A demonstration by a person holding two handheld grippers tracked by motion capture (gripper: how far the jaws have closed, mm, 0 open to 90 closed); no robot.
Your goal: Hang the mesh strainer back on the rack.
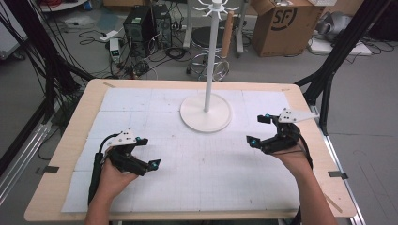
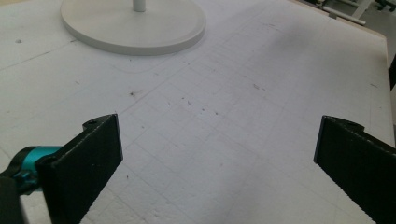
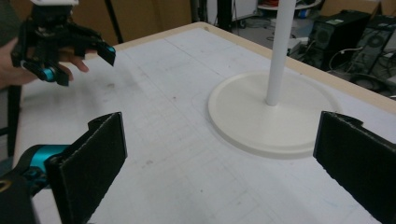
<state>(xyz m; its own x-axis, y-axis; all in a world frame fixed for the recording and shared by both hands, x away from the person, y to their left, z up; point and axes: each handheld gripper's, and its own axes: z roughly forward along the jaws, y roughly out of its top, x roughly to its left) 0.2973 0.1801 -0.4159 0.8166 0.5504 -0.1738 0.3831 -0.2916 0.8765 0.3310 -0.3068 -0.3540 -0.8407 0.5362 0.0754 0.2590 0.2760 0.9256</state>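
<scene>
In the high view, the stand (image 1: 205, 112) is all white: a flat round base on the mat, a thin pole rising from its middle, and a ring of short hooks at the top. It sits toward the far middle of the table (image 1: 70, 140). The left gripper (image 1: 149, 153) lies well short of the stand and to its left, jaws spread with nothing between them. The right gripper (image 1: 258, 130) is nearer, just off the base's right edge, also spread and empty. A white gridded mat (image 1: 197, 183) covers the pale wooden top. Beyond the stand, the grey floor carries computer towers (image 1: 146, 23), cables and a cardboard box (image 1: 281, 23).

In the left gripper view, the stand's base (image 2: 133, 25) lies ahead, to the left, well apart from the wide, empty jaws. The mat (image 2: 224, 116) shows faint scuffs.

In the right gripper view, the base (image 3: 275, 114) and pole lie just ahead between the wide, empty jaws. The left gripper (image 3: 79, 63) hangs open beyond the stand's left.
</scene>
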